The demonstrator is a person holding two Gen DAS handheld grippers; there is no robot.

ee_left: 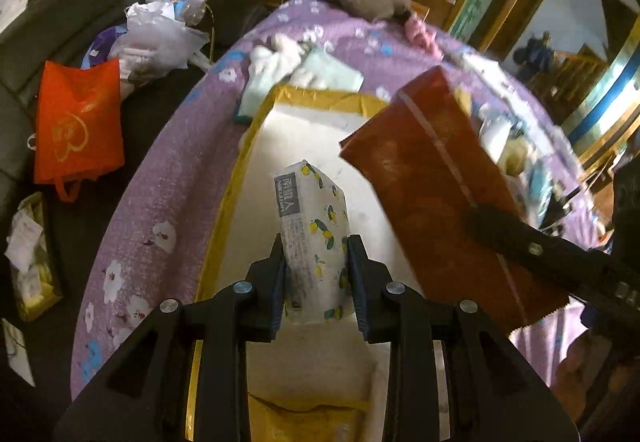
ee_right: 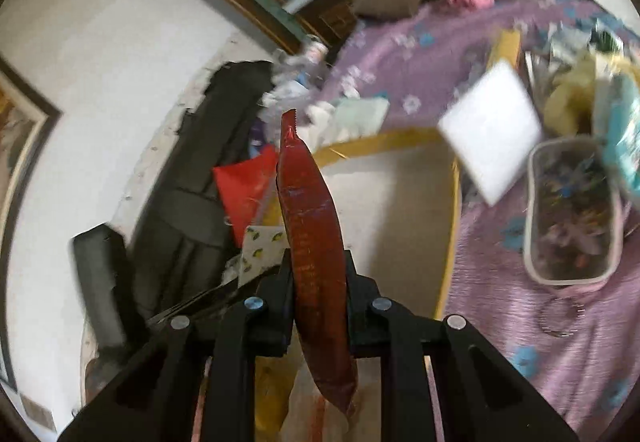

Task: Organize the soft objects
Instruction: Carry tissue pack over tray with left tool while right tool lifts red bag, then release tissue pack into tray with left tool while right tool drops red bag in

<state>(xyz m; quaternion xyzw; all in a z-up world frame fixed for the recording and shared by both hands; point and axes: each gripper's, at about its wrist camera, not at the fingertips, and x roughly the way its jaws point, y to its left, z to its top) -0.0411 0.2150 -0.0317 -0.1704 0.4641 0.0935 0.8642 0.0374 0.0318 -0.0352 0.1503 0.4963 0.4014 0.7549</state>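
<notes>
While the left gripper (ee_left: 316, 278) fingers clamp the tissue pack (ee_left: 312, 238) and the right gripper (ee_right: 318, 282) fingers clamp the red pouch (ee_right: 316, 242), both hang above the yellow-rimmed box (ee_left: 244, 157) beneath the fingers, so I judge lowering and releasing comes next.

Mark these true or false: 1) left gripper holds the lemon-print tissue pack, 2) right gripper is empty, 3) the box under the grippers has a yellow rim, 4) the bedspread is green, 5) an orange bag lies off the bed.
1. True: the left gripper is shut on the lemon-print tissue pack.
2. False: the right gripper clamps a red pouch.
3. True: the box has a yellow rim.
4. False: the bedspread is purple with flowers.
5. True: the orange bag lies beside the bed.
</notes>
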